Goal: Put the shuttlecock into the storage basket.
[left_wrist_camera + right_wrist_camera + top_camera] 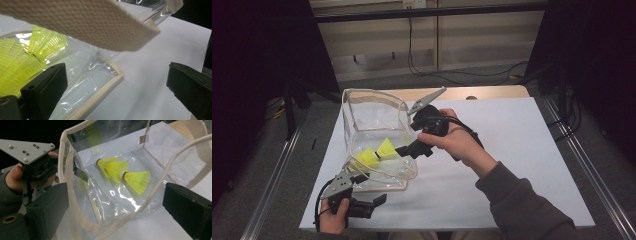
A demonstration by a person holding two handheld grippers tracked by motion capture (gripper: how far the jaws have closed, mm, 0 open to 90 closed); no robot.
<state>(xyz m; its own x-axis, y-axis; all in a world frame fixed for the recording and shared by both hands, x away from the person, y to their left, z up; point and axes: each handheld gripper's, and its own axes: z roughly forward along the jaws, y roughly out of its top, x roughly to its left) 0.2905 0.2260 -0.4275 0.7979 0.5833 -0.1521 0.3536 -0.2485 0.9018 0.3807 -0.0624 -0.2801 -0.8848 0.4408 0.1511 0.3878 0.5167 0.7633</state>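
two yellow shuttlecocks (123, 175) already inside clear tote bag (377, 117) near bench's left edge — my left gripper (379, 199) wide, right gripper (404, 150) wide, both empty — handles left, i judge.

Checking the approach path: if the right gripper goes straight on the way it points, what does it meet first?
Probably the bag's cord handle, which crosses between the open fingers of the right gripper. Behind it comes the clear wall, then the two shuttlecocks inside. Depth is hard to judge here.
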